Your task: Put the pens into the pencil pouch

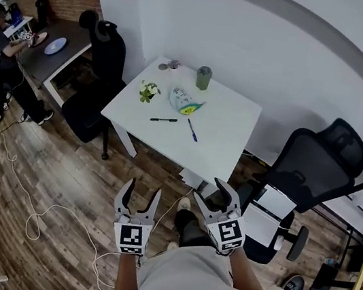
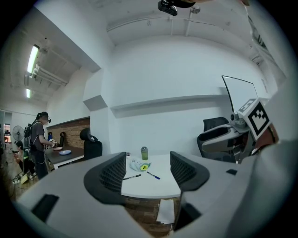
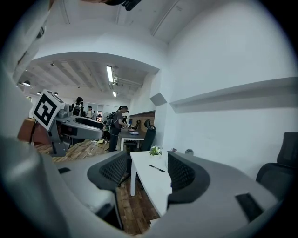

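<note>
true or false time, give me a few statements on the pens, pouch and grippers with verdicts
1. The black pen and blue pen lie on the table, outside the pencil pouch. True.
2. The left hand-held gripper holds a pen. False: its jaws are apart and empty, short of the table.
3. The green cup stands between the two pens. False: it stands at the table's far edge, beyond the pencil pouch.
4. The right hand-held gripper is open. True.

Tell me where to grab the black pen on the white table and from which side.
Probably mid-barrel on the black pen, coming down from above: it lies flat on the white table, so only its long sides are free for the jaws.
</note>
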`<action>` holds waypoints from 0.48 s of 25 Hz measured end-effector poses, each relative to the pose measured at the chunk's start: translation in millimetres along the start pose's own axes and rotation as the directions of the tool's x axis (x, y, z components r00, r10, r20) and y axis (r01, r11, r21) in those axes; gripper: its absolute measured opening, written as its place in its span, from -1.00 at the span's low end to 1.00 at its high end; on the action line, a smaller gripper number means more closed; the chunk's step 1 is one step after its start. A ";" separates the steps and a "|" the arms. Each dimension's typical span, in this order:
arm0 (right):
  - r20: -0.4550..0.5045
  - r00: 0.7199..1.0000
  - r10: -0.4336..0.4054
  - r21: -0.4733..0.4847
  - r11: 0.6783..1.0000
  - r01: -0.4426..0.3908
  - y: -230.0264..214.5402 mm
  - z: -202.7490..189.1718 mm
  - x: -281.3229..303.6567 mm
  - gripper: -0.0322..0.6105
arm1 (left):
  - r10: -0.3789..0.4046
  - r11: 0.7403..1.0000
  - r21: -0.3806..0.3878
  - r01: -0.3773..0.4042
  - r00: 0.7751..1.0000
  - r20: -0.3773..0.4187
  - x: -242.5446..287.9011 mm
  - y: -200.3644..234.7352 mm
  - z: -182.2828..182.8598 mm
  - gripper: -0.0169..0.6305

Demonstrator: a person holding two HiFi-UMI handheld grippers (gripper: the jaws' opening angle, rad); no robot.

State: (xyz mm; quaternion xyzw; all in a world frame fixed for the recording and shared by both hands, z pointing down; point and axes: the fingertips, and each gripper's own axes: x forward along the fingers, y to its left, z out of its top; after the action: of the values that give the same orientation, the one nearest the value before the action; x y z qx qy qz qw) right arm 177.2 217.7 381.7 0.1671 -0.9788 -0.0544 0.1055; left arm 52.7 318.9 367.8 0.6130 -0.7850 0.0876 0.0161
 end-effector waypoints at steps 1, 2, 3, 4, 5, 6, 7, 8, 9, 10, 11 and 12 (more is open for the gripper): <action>-0.003 1.000 0.003 0.003 1.000 -0.002 -4.4 -1.3 6.4 -0.04 | -0.001 1.000 0.002 0.001 1.000 -0.002 7.8 2.6 -0.3 -0.04; -0.007 1.000 0.005 0.006 1.000 -0.005 -9.1 -2.2 13.3 -0.04 | -0.001 1.000 0.003 0.001 1.000 -0.003 15.8 5.5 -0.2 -0.05; -0.008 1.000 0.006 0.009 1.000 -0.006 -14.5 -2.5 20.9 -0.04 | 0.000 1.000 0.005 0.000 1.000 -0.004 24.2 9.0 0.2 -0.05; -0.008 1.000 0.005 0.010 1.000 -0.005 -20.5 -2.1 29.3 -0.04 | 0.001 1.000 0.006 -0.001 1.000 -0.005 33.1 13.0 1.1 -0.05; -0.008 1.000 0.005 0.010 1.000 -0.005 -26.6 -1.1 38.2 -0.04 | 0.001 1.000 0.007 -0.001 1.000 -0.006 42.2 17.2 2.3 -0.05; -0.009 1.000 0.007 0.010 1.000 -0.007 -32.4 0.2 47.1 -0.04 | 0.001 1.000 0.009 -0.001 1.000 -0.007 51.2 21.3 3.8 -0.05; -0.010 1.000 0.009 0.011 1.000 -0.009 -38.3 1.7 55.8 -0.04 | 0.001 1.000 0.011 -0.001 1.000 -0.009 60.4 25.1 5.4 -0.05; -0.011 1.000 0.011 0.012 1.000 -0.011 -44.6 3.2 64.4 -0.04 | 0.002 1.000 0.012 -0.002 1.000 -0.011 69.8 28.7 7.0 -0.05; -0.011 1.000 0.013 0.013 1.000 -0.012 -51.4 4.7 73.2 -0.04 | 0.002 1.000 0.013 -0.002 1.000 -0.013 79.8 32.4 8.5 -0.05; -0.011 1.000 0.014 0.014 1.000 -0.014 -58.6 6.2 82.4 -0.04 | 0.003 1.000 0.015 -0.003 1.000 -0.015 90.7 36.1 10.0 -0.05; -0.011 1.000 0.017 0.016 1.000 -0.017 -66.0 7.2 91.8 -0.04 | 0.003 1.000 0.016 -0.003 1.000 -0.017 102.1 39.7 11.3 -0.05; -0.012 1.000 0.021 0.018 1.000 -0.021 -73.4 7.9 101.0 -0.04 | 0.002 1.000 0.016 -0.002 1.000 -0.020 113.7 43.1 12.6 -0.05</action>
State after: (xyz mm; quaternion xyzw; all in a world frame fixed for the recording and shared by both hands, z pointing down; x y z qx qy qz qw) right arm 105.4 115.2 382.7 0.1582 -0.9802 -0.0437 0.1106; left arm -16.0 217.9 365.4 0.6115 -0.7847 0.1000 0.0188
